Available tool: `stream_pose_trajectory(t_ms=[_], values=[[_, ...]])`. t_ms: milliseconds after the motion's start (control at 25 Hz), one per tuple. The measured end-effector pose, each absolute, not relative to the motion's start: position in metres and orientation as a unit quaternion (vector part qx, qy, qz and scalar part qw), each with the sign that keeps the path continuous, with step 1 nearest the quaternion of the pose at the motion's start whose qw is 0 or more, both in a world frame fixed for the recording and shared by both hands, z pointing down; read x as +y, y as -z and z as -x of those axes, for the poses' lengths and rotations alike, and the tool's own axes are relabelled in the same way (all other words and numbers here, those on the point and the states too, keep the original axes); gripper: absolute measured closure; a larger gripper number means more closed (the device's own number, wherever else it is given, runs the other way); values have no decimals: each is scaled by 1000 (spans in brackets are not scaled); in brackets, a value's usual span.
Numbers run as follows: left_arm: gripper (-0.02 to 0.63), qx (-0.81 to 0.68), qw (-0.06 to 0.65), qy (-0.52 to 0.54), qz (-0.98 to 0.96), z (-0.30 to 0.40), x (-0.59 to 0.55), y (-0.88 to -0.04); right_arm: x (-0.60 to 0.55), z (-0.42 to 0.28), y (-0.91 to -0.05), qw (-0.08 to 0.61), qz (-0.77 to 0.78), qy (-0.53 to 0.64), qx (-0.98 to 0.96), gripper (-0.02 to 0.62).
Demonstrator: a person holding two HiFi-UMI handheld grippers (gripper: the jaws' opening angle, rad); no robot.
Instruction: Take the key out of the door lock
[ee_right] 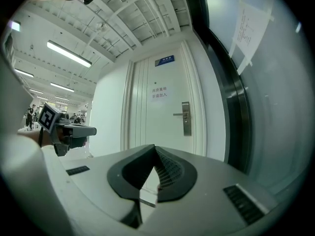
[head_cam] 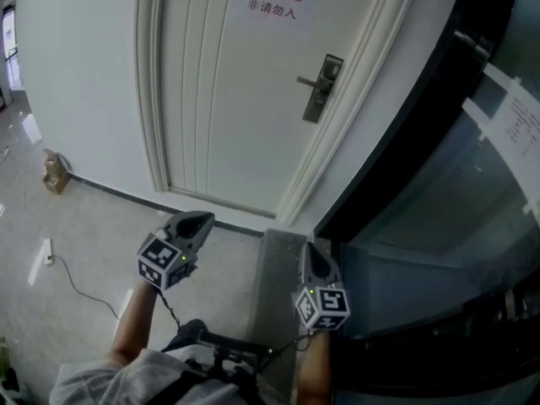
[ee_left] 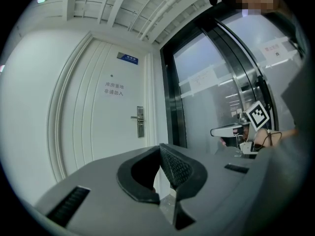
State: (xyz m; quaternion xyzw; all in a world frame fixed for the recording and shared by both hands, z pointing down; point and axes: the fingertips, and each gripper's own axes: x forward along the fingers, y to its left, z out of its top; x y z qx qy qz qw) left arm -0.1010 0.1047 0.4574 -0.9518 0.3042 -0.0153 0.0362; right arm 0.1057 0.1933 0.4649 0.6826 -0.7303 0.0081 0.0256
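Although the small key itself cannot be made out at this range, it should sit in the tall brushed-metal lock plate [head_cam: 320, 89] with its lever handle, on the right side of the white panelled door [head_cam: 211, 99] in the upper middle of the head view. Both gripper views show that plate well ahead, near frame centre.

The grey left gripper [head_cam: 199, 220] and the grey right gripper [head_cam: 313, 255] hover low in the frame, well apart from the lock. Each has its ribbed pads pressed together on nothing.

A key is likely light, thin, stiff and smooth. The best hold is probably flat on the two faces of its head, pulling straight back along the shaft — a skewed pull could bind it. The jaws would have to spread first.

Open grey floor [head_cam: 101, 226] lies between the grippers and the door. Room is tighter on the right of the lock: the moulded white door frame [head_cam: 359, 91] and the dark glass partition [head_cam: 447, 167] stand just beside it, and the lever juts out leftward. A brown cardboard box [head_cam: 56, 174] sits at far left, clear of the approach.
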Motion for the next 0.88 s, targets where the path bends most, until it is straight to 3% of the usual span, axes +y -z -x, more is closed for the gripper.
stream_pose_trajectory(t_ms=[880], values=[[601, 292, 21, 18, 956, 55, -48, -449, 41, -144, -449, 26, -686, -16, -727, 584]])
